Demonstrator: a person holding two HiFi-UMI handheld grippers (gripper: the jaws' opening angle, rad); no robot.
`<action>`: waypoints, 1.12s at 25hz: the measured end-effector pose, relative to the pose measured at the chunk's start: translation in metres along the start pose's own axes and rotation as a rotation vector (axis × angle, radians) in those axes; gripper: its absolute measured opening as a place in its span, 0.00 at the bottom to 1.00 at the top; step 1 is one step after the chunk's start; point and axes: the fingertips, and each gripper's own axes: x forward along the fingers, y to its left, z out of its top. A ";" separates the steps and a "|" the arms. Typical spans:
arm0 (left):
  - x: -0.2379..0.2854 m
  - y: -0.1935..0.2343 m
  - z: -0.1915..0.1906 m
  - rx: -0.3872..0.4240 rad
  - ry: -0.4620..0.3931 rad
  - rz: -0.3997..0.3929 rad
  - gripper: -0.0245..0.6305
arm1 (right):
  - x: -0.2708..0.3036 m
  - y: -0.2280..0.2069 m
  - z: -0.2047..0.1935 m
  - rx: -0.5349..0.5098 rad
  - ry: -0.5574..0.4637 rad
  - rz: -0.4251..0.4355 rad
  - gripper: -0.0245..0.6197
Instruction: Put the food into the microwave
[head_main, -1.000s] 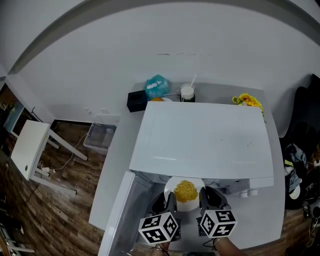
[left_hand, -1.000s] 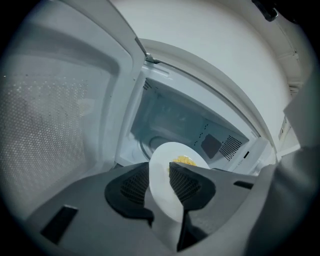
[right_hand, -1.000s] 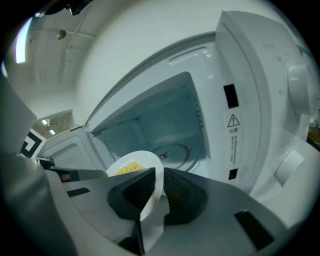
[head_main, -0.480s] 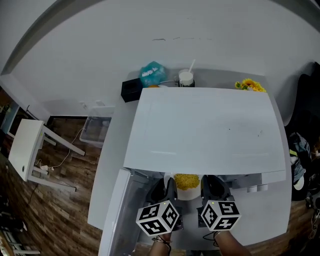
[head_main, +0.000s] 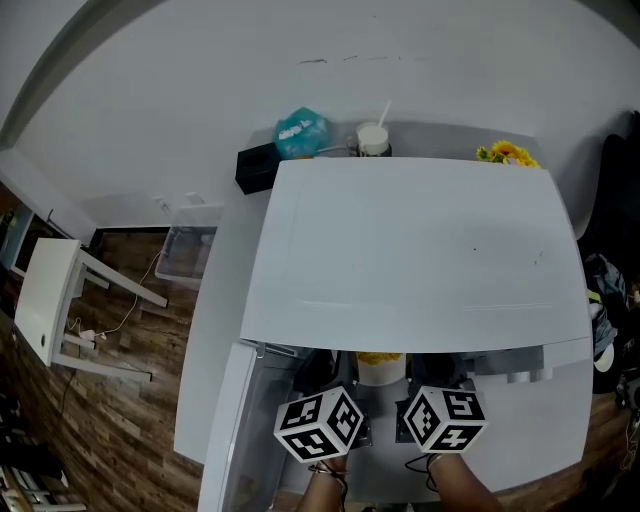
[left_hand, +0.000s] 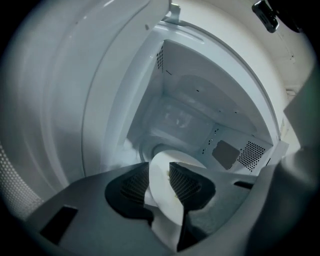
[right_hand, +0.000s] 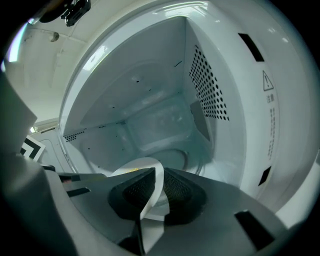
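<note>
Now we are holding the white plate of yellow food at the mouth of the microwave, partly tucked under its top edge; our left gripper is clamping the plate's left rim and our right gripper is clamping its right rim, each pair of jaws pinching the thin edge; the door is standing open at the left; behind the microwave, a teal bag, a cup with a straw and yellow flowers are sitting by the wall.
</note>
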 end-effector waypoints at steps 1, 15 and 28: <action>0.002 0.001 -0.001 0.000 0.000 -0.001 0.23 | 0.001 -0.001 -0.001 0.000 -0.001 -0.005 0.14; 0.025 -0.004 0.003 0.029 -0.008 -0.007 0.23 | 0.016 -0.015 -0.001 0.025 -0.005 -0.086 0.14; 0.036 -0.005 0.005 0.043 -0.020 0.036 0.23 | 0.021 -0.021 0.002 0.083 -0.002 -0.186 0.14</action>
